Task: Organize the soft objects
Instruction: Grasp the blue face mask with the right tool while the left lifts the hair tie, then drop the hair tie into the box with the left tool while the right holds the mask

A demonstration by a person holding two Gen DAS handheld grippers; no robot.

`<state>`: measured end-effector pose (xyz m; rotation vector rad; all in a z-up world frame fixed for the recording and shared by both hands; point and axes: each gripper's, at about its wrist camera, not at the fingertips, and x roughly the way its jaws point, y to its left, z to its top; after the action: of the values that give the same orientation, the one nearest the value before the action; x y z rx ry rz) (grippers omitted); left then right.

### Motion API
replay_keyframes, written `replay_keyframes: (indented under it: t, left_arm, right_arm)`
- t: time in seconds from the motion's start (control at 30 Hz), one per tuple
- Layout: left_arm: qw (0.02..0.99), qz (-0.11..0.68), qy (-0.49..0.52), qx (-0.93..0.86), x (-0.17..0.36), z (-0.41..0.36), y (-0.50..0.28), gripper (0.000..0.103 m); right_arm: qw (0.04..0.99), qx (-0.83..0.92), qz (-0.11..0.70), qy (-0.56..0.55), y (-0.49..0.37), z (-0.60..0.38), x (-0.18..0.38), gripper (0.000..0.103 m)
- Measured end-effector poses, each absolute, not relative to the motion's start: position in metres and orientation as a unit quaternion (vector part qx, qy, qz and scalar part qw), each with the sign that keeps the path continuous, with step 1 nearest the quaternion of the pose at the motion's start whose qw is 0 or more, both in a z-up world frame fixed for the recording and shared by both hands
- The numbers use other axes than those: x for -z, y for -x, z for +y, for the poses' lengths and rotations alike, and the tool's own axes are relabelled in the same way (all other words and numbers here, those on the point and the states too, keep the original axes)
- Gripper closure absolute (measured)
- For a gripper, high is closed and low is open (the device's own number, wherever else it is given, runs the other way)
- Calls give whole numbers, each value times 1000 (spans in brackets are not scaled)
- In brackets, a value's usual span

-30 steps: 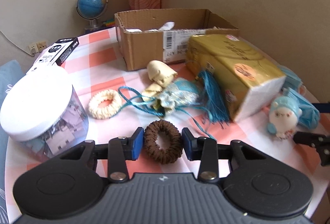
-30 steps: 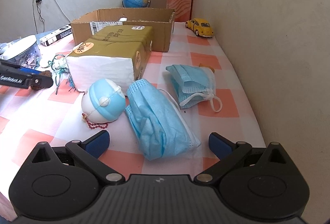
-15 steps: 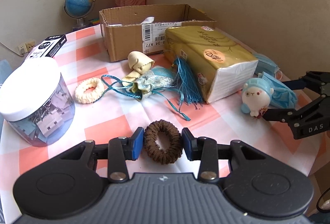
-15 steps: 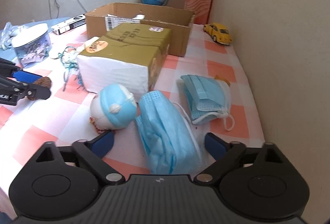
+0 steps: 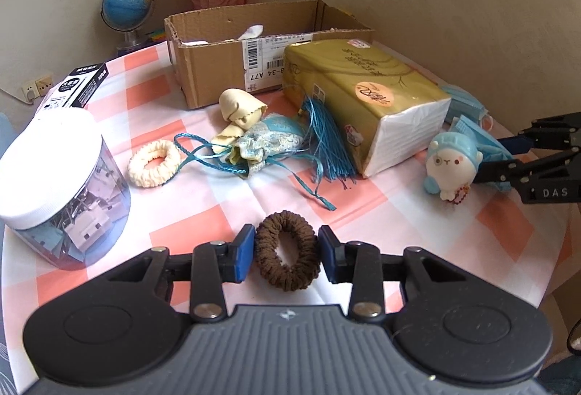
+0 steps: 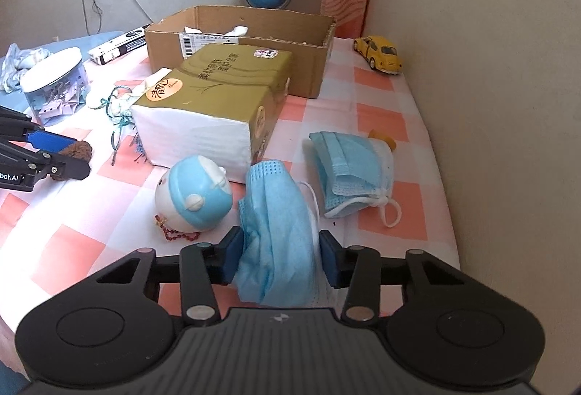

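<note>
A brown scrunchie (image 5: pixel 270 251) is held just above the checked tablecloth by my left gripper (image 5: pixel 287 242), whose jaws are still closing on it. My right gripper (image 6: pixel 277 249) is closing too, and its pads press on a bunched blue face mask (image 6: pixel 276 206). A second folded blue mask (image 6: pixel 352 173) lies to its right. Left of the held mask sits a blue and white plush toy (image 6: pixel 194 198). In the left wrist view, a cream scrunchie (image 5: pixel 154 162) and a teal tasselled pouch (image 5: pixel 276 140) lie further back. An open cardboard box (image 5: pixel 218 68) stands at the far end.
A gold tissue pack (image 5: pixel 366 97) lies in front of the box. A clear jar of binder clips (image 5: pixel 58 184) stands at the left, with a black and white carton (image 5: pixel 76 89) behind it. A yellow toy car (image 6: pixel 379 53) is by the wall, which runs close along the right.
My right gripper's jaws have come together from wide open onto the blue mask and bunched it up. The left gripper keeps hold of the brown scrunchie.
</note>
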<state>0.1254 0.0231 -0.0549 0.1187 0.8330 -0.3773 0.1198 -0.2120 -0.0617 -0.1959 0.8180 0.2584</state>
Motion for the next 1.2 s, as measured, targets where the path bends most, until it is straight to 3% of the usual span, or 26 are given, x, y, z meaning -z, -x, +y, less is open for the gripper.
replay_keyframes:
  t: [0.37,0.63,1.2]
  left_arm:
    - [881,413,-77,218,36,27,-118,70]
    - [887,376,-105,246,-4,21,-128,70]
    - [908,328,-139,220,-53,3,-263,69]
  right_arm:
    - [912,-111,390,62,-99,-224,35,56]
    - [924,-120,356,71,-96,-216,9,56]
    - [938,-130,310,79,-130,-197,-23,56]
